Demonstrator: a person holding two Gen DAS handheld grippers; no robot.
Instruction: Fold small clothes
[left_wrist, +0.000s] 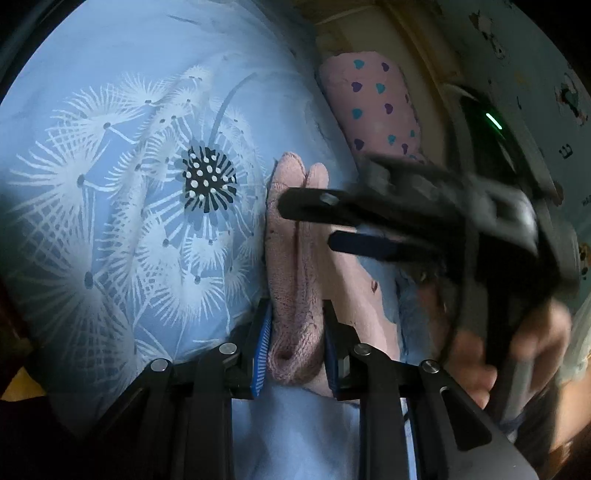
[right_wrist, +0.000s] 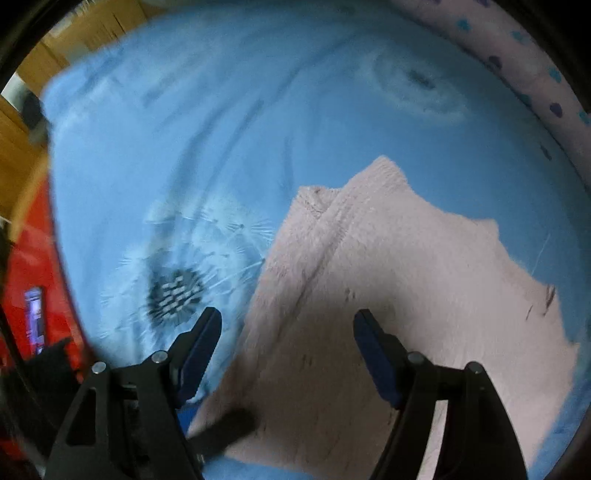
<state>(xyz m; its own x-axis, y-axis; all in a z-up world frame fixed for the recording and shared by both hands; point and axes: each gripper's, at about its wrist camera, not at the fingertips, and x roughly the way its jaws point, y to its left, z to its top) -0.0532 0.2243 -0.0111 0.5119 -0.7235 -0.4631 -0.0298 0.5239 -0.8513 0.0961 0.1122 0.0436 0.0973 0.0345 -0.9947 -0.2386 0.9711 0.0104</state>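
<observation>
- Left wrist view: my left tool (left_wrist: 297, 332) is clamped on a bunched fold of the small pink fuzzy knit garment (left_wrist: 295, 266), with its blue pads pressing the cloth from both sides.
- The pinched fold runs away from the tool as a thick ridge, and the garment lies on the light blue bedsheet printed with white dandelion heads (left_wrist: 140, 206).
- The dark dandelion centre (left_wrist: 208, 181) on the sheet sits just to the left of the garment's ridge.
- Beyond the garment's far end lies a pink pillow with teal and purple hearts (left_wrist: 373, 107), touching the sheet's edge.
- My right tool (left_wrist: 332, 221) shows here too, blurred, over the garment's right part, with a hand (left_wrist: 517, 350) gripping its handle at the right.
- Right wrist view: the right tool (right_wrist: 288, 350) points down at the bed with its jaws well apart and nothing between the pads.
- Under it the pink garment (right_wrist: 388, 295) spreads flat, with a raised seam running toward its far pointed corner; the tool's left finger is over the sheet (right_wrist: 184, 129) just beside the garment's left edge, and the right finger is over the cloth.
- The dandelion centre (right_wrist: 175, 295) lies left of the garment, near that left finger.
- The heart pillow (right_wrist: 535, 74) curves along the upper right, well apart from the garment.
</observation>
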